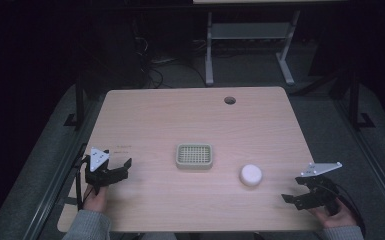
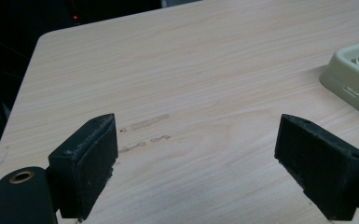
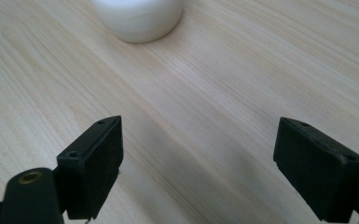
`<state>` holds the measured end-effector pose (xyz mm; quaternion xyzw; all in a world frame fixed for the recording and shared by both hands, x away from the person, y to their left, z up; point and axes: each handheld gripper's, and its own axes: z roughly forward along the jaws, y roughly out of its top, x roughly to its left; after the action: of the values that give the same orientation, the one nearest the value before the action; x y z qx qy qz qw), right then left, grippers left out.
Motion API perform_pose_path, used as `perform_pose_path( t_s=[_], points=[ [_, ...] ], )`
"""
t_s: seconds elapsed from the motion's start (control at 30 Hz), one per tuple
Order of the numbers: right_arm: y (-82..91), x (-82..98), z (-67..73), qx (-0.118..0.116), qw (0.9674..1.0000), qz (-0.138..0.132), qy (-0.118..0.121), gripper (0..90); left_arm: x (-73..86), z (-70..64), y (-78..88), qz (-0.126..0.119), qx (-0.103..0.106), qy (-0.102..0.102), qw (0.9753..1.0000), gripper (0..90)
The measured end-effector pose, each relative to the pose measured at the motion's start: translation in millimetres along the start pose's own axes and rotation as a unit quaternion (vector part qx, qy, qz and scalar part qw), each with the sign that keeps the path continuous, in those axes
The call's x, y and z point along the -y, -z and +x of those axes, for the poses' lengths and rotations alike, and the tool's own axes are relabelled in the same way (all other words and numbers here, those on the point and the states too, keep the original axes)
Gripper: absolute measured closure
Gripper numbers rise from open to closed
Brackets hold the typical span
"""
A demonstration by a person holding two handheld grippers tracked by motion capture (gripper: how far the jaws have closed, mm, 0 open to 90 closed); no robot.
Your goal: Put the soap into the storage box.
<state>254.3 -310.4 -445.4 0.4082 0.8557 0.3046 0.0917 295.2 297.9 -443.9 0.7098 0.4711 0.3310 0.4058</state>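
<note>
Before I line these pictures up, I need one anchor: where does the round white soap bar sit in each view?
High view: the white soap bar lies right of centre, right of the green soap dish.
Left gripper view: not in it; the dish's corner is at the right edge.
Right gripper view: top edge, left of centre, ahead of the open tongs.
Shared landmark: the wooden table.

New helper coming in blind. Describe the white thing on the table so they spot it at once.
On the wooden table, look right of the green grid tray at its middle. There, nearer the right gripper, sits the white puck: small, round, plain and solid, unlike the tray's rectangular slotted shape.
</note>
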Motion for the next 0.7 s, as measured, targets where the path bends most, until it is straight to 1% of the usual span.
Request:
perform_pose_path(
  t_s=[0.1,0.2,0.4,0.43,0.53,0.6,0.7],
  points=[
    [1.8,-4.0,1.6,-0.003,1.0,0.003,0.004,15.2,0.3,-0.2,-0.7,0.004,-0.001,-0.001,1.0,12.8],
    [4.4,-7.7,3.4,-0.002,1.0,0.006,0.004,15.1,0.8,-1.8,-1.3,0.007,0.003,-0.004,1.0,12.8],
    [8.6,-21.0,9.2,0.0,0.9998,0.017,0.014,14.8,0.4,-4.6,-2.5,0.004,0.006,-0.008,0.9999,12.8],
    [8.6,-21.0,9.2,0.0,0.9998,0.017,0.014,14.8,0.4,-4.6,-2.5,0.004,0.006,-0.008,0.9999,12.8],
    [9.4,-30.1,11.6,0.0,0.9993,0.025,0.027,14.7,0.4,-5.1,-3.8,0.006,0.006,-0.011,0.9999,12.8],
    [9.7,-34.3,12.7,-0.002,0.9992,0.029,0.026,14.7,0.4,-5.4,-4.0,0.005,0.005,-0.012,0.9999,12.8],
    [9.4,-40.1,13.9,-0.002,0.9987,0.036,0.036,14.7,0.4,-5.4,-4.1,0.005,0.004,-0.013,0.9999,12.8]
  ],
)
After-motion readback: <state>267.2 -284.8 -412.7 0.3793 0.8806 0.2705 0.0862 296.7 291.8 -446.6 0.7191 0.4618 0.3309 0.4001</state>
